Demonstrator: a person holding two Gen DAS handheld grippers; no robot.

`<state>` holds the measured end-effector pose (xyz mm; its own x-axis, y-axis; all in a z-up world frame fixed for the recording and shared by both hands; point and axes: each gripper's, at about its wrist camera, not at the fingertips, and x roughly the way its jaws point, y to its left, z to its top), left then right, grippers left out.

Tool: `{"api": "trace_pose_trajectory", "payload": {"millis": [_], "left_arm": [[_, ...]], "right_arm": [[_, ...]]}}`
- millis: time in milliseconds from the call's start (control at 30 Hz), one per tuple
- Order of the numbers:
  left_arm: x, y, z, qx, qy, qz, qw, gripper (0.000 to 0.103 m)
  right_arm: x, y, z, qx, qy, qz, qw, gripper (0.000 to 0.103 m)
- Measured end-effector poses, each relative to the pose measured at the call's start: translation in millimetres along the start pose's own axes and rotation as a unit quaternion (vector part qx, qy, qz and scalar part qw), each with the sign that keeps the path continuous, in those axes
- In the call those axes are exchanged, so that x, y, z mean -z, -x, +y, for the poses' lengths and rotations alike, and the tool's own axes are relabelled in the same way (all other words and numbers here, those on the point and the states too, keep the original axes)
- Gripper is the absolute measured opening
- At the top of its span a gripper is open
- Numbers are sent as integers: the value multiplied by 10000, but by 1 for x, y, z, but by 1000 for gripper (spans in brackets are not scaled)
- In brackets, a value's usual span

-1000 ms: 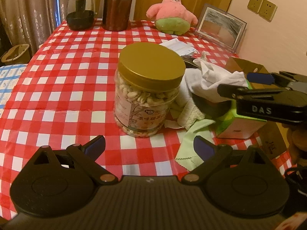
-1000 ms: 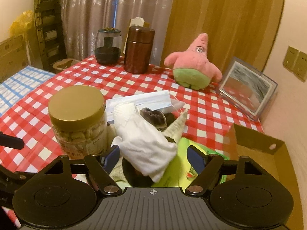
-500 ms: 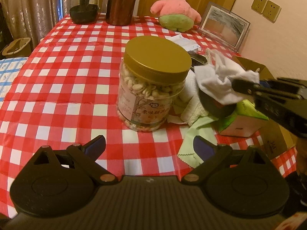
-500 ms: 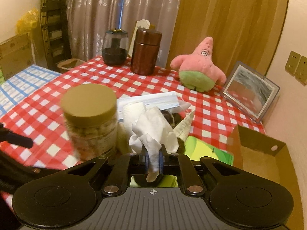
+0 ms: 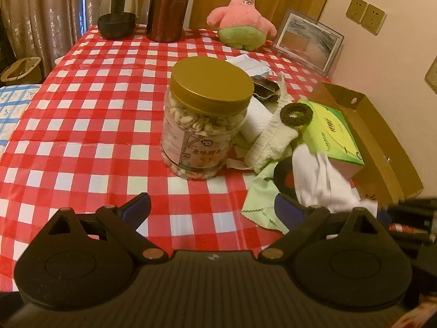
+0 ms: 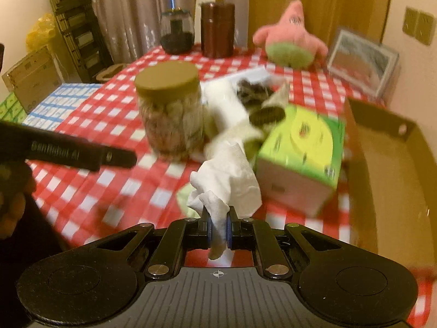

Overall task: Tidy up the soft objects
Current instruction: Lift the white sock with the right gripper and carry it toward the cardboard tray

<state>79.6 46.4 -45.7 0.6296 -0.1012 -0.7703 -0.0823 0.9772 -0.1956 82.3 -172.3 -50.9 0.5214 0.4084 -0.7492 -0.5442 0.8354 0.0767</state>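
Note:
My right gripper [image 6: 218,229] is shut on a crumpled white cloth [image 6: 229,175], which hangs lifted in front of the pile. In the left wrist view the same white cloth [image 5: 322,183] trails to the right gripper [image 5: 387,209] at the right edge. The soft pile holds a cream towel [image 5: 275,136], a black ring scrunchie [image 5: 296,114] and a pale green cloth [image 5: 259,199]. A pink starfish plush [image 5: 243,24] sits at the table's far side. My left gripper [image 5: 211,205] stands open and holds nothing, near the front of the nut jar [image 5: 207,125].
A green tissue box [image 6: 303,147] stands beside an open cardboard tray [image 6: 390,177] at the right. At the back stand a brown canister [image 5: 166,11], a dark glass jar [image 5: 117,13] and a picture frame [image 5: 308,41]. The red checked tablecloth [image 5: 95,109] spreads to the left.
My right gripper closed on the white cloth and drew it off the pile, toward the near right. The black scrunchie under it now shows. My left gripper stayed open.

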Motion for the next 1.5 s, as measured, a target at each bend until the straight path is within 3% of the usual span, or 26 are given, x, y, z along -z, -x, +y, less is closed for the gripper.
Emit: {"api": "trace_pose_trajectory", "payload": {"millis": [233, 467, 533, 667, 700, 833, 967, 1067, 1167, 1500], "left_arm": [[8, 1, -6, 91, -36, 75, 9999, 96], [11, -3, -5, 115, -63, 162, 9998, 96], [11, -6, -3, 104, -52, 195, 9997, 96], [12, -10, 1, 92, -46, 259, 9996, 96], [12, -11, 1, 97, -45, 273, 9996, 96], [11, -15, 2, 120, -41, 305, 9995, 96], [8, -20, -1, 216, -76, 328, 9992, 96], [7, -22, -4, 303, -103, 336, 9989, 96], [6, -25, -6, 341, -134, 357, 9987, 96], [10, -35, -29, 628, -439, 440, 9961, 91]], "right_arm": [[20, -2, -1, 54, -140, 337, 9993, 10], [18, -23, -8, 28, -171, 439, 9989, 12], [17, -30, -10, -42, -182, 504, 9986, 17], [15, -39, -12, -118, -283, 518, 9982, 64], [15, -41, -12, -151, -318, 515, 9981, 67], [13, -54, -7, -238, -298, 589, 9975, 68], [14, -64, -1, -52, -117, 815, 9966, 65], [16, -57, -2, 70, 4, 851, 9963, 31], [16, -46, -6, 277, 64, 801, 9964, 18], [12, 13, -39, 867, -459, 104, 9951, 16]]}}
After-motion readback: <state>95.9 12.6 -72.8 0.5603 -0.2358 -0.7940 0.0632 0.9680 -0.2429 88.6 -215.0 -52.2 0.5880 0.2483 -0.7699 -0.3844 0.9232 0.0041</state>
